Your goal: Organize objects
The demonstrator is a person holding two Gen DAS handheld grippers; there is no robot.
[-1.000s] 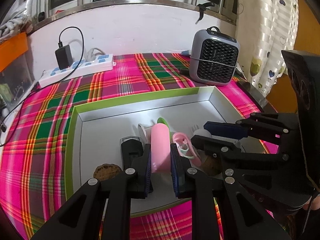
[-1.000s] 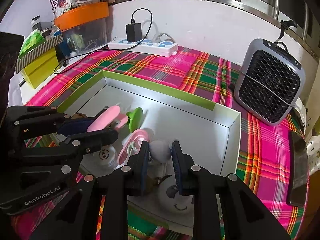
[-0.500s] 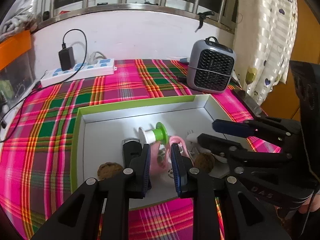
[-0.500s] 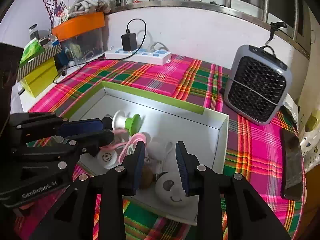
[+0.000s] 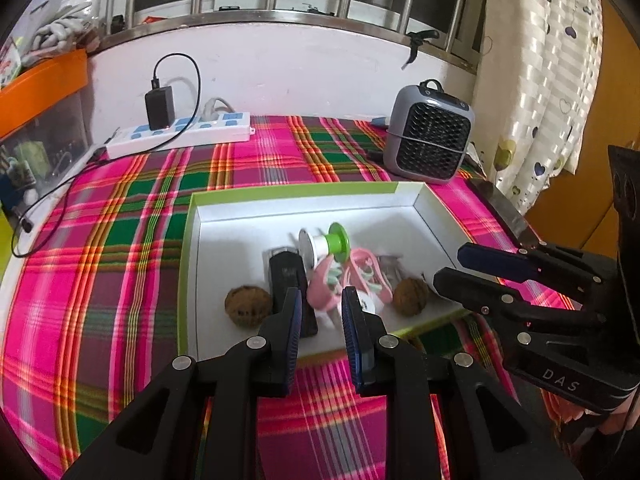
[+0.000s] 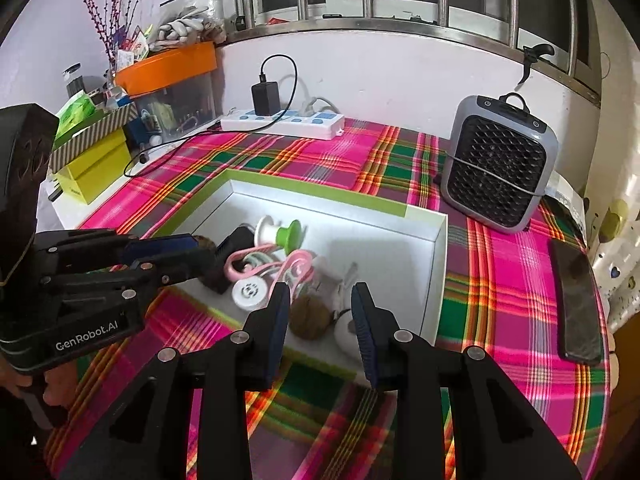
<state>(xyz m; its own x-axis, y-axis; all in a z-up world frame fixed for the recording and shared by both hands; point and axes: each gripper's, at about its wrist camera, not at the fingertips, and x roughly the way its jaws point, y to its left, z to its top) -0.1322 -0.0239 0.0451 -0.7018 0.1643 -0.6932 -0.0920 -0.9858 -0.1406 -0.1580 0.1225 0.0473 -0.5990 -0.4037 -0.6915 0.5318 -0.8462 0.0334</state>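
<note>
Two grippers: held above the near edge of the tray, side by side, both angled down toward it.
Left gripper (image 5: pixel 320 316): pads parted by a narrow gap, nothing pinched between them.
Right gripper (image 6: pixel 320 312): pads spread a little wider, nothing held.
Tray (image 5: pixel 304 208): white inside, green rim, set on the plaid tablecloth (image 5: pixel 120 240) toward its near right part.
Tray contents: heaped along the tray's near edge, toward its middle.
Spool (image 5: pixel 330 242): white and green, on its side, farthest from the near edge.
Black device (image 5: pixel 286 276): flat, just left of the pink item (image 5: pixel 328 292).
Walnuts: one (image 5: pixel 246 306) near the tray's left side, one (image 5: pixel 410 295) toward its near right corner.
Heater (image 5: pixel 428 144): beyond the tray's far right corner.
Power strip (image 5: pixel 180 136): along the tablecloth's far edge, charger plugged in.
Phone (image 6: pixel 576 304): flat by the tablecloth's right edge.
</note>
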